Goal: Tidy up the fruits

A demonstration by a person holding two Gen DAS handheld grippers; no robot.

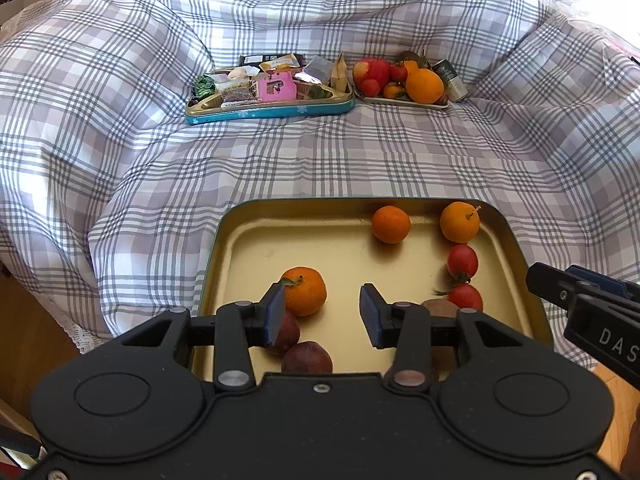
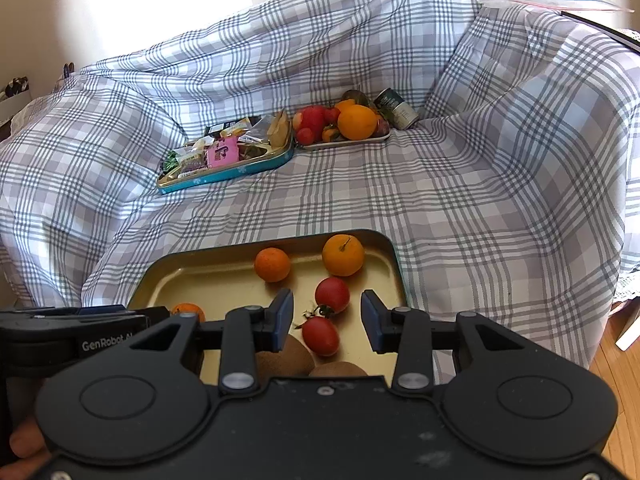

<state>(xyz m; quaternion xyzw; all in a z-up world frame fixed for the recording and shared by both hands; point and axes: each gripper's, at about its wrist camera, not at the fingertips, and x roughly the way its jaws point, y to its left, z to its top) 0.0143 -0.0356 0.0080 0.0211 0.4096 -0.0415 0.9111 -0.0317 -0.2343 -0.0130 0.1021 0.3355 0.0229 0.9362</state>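
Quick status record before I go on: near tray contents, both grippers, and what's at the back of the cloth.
near tray: gold inside, on the checked cloth
citrus in it: three, one by the left gripper's left finger
tomatoes in it: two, near the right wall
other fruit in it: dark red and brown pieces, partly hidden
left gripper: open, holding nothing
right gripper: jaws apart over a tomato, pads not touching it
back left: blue tin of packets
back right: plate of fruit, can beside it
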